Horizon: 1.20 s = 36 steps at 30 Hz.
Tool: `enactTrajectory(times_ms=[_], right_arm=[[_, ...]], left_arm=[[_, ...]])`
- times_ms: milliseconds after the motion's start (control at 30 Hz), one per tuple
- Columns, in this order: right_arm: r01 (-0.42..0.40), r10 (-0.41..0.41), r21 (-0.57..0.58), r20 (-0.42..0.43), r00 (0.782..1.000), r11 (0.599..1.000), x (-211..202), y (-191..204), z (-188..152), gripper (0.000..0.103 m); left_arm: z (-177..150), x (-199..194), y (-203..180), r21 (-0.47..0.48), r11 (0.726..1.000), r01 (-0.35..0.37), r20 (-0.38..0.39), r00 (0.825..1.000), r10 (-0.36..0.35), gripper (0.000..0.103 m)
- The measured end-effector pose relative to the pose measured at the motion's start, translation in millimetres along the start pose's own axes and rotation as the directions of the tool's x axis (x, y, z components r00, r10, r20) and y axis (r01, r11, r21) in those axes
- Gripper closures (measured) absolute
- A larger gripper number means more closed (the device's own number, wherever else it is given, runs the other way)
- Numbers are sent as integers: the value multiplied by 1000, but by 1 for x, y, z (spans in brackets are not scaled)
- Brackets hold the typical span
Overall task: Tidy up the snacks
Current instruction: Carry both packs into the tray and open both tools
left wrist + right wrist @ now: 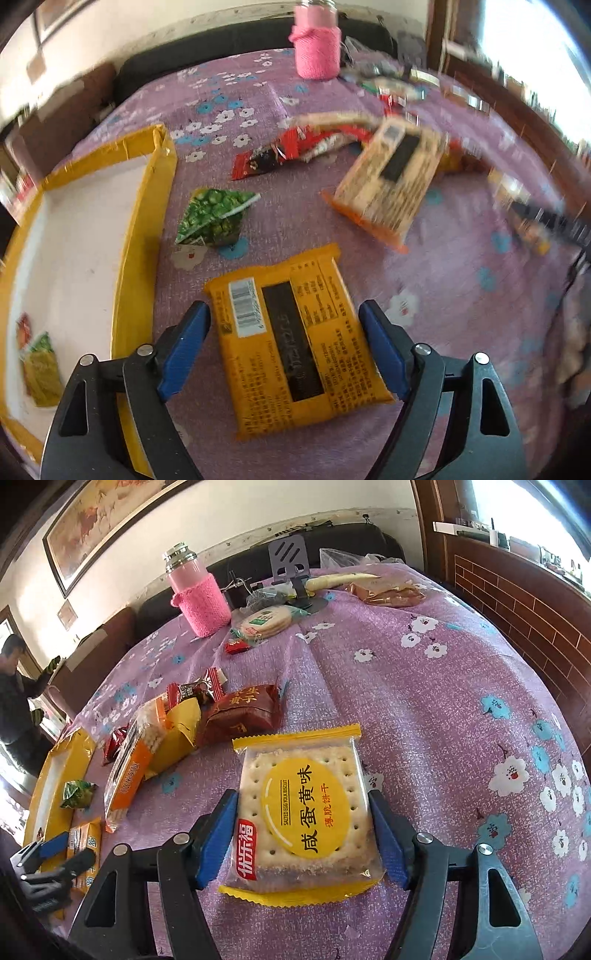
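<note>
My left gripper (284,347) is open, its blue fingers on either side of a yellow snack packet (295,339) that lies back side up on the purple cloth. My right gripper (303,834) is open around a salted egg yolk biscuit packet (303,812) lying flat; the fingers sit close to its edges. The yellow-rimmed box (144,236) stands left of the left gripper, with a couple of packets (40,369) inside. The box also shows in the right wrist view (55,775), with the left gripper (48,856) beside it.
A green pea packet (214,218), a red packet (280,155) and an orange cracker packet (391,184) lie ahead of the left gripper. A brown packet (243,712), a pink-sleeved bottle (199,594) and a phone stand (291,565) are farther back. A person (14,686) stands at far left.
</note>
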State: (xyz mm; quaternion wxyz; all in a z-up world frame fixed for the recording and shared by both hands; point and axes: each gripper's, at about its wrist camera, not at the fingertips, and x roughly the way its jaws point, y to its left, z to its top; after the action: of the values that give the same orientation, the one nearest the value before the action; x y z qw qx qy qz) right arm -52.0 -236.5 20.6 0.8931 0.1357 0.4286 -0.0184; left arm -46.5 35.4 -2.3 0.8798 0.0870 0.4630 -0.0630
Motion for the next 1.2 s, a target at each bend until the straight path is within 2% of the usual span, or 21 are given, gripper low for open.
enactTrajectory(times_ms=[67, 167, 400, 533, 700, 833, 967, 1033, 1133, 1200], right_arm=[[1, -1, -1, 3, 1000, 1000, 0, 0, -1, 32], [0, 0, -2, 11, 1000, 1000, 0, 0, -1, 32], [1, -1, 2, 46, 999, 1000, -7, 0, -4, 32], [-2, 2, 1, 68, 998, 1000, -19, 4, -5, 32], [-85, 87, -23, 74, 993, 996, -45, 23, -10, 32], [-149, 156, -95, 81, 984, 984, -72, 64, -7, 33], [-237, 252, -184, 65, 965, 954, -90, 126, -1, 33], [-283, 299, -222, 41, 953, 933, -93, 159, 2, 33], [-385, 387, -255, -43, 921, 887, -89, 216, 5, 33], [-424, 416, -268, -90, 905, 865, -81, 247, 3, 33]], left_arm=[[-4, -3, -1, -2, 1000, 23, 19, 1000, -23, 33], [-6, -8, 2, -31, 998, 56, 23, 998, -55, 33], [-11, -42, 13, -101, 987, 129, 87, 989, -120, 33], [-17, -65, 37, -153, 973, 174, 117, 981, -157, 33], [-27, -97, 85, -221, 959, 177, 176, 974, -140, 33], [-27, -117, 134, -275, 953, 129, 217, 974, -69, 33], [-22, -121, 178, -314, 947, 65, 216, 976, 5, 33], [-18, -117, 203, -333, 942, 30, 204, 978, 41, 33], [-12, -104, 232, -364, 931, 20, 176, 983, 47, 32], [-10, -92, 248, -383, 924, 4, 153, 986, 59, 32]])
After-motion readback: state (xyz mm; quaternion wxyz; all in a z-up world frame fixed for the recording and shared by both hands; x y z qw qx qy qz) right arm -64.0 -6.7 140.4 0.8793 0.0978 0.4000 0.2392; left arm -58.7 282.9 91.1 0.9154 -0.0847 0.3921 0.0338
